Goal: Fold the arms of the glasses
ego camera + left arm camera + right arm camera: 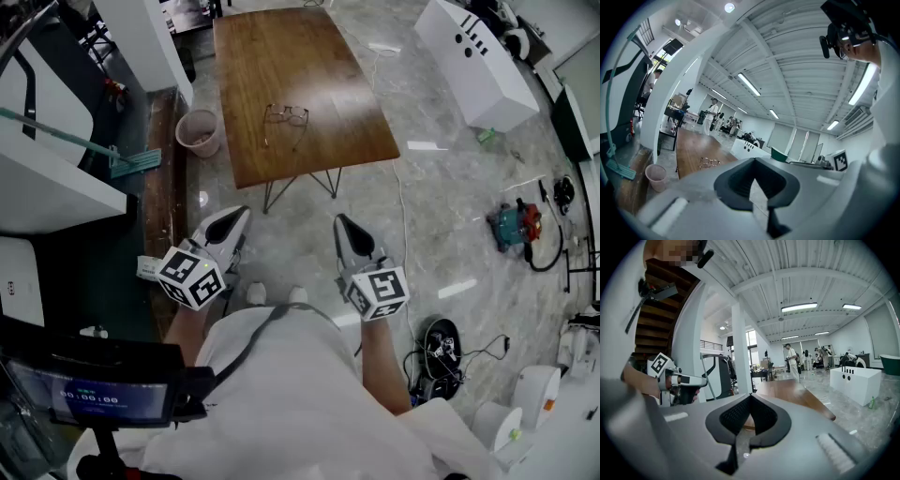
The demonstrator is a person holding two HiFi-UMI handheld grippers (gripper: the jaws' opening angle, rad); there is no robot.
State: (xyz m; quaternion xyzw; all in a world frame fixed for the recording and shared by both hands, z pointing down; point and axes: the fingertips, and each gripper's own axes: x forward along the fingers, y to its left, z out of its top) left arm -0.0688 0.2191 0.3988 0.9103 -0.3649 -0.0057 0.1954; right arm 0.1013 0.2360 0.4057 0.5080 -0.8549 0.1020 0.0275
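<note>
Brown wood with a slight sheen forms the top of the rectangular table [309,66] ahead of you, which stands on thin black hairpin legs [281,190] over a pale, glossy, marble-patterned floor [450,206]. Near the middle of that top, a little toward your edge, lie the glasses [285,116]: a thin wire frame with both arms spread open and pointing back at you, nothing touching them. A pink waste bin [198,132] sits on the floor just beside the table's left edge. A long white box [473,61] stands well off to the right, and a teal-headed mop [136,162] shows at the left. You hold both hands low in front of your body, well short of the table, each aimed roughly level toward it. Your left gripper [234,217] has its grey, ribbed jaws clenched together on nothing, and your right gripper [343,225] is likewise pressed closed and empty. Their marker cubes sit at the rear ends, nearest you.
</note>
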